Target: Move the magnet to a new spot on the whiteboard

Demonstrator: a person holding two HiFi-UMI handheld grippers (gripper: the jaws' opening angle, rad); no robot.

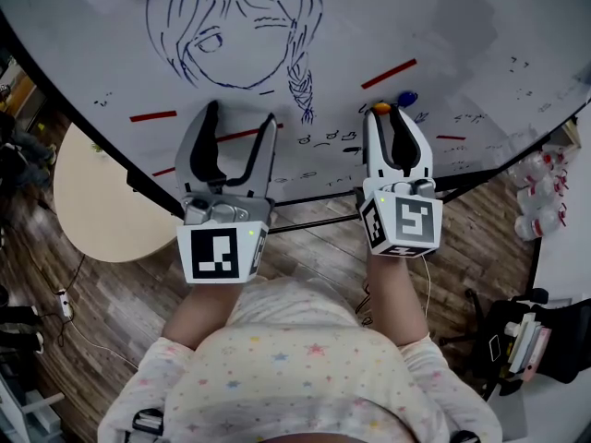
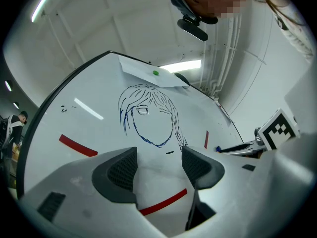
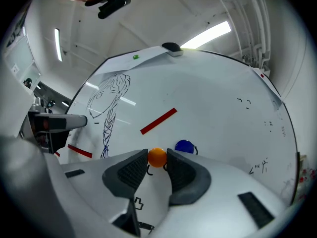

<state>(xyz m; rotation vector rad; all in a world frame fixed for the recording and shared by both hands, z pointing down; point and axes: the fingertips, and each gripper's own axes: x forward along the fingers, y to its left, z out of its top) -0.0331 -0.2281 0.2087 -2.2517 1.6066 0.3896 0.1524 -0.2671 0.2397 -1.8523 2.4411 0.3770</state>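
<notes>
An orange ball magnet [image 3: 157, 157] sits on the whiteboard [image 3: 213, 108], and my right gripper [image 3: 157, 160] is shut on it, both pads touching its sides. In the head view the orange magnet [image 1: 379, 108] shows at the tips of the right gripper [image 1: 383, 112]. A blue magnet [image 3: 184, 146] [image 1: 407, 97] stays on the board just to the right of it. My left gripper [image 1: 241, 113] [image 2: 158, 157] is open and holds nothing, hovering before the whiteboard [image 1: 462, 26] below the drawn face.
A blue marker drawing of a girl's face [image 1: 231, 26] and red strips [image 1: 389, 73] [image 1: 152, 115] mark the board. A green magnet [image 2: 155, 73] pins paper at the top. A round beige table [image 1: 92, 201] stands at the left, bottles [image 1: 536, 201] and clutter [image 1: 526, 335] at the right.
</notes>
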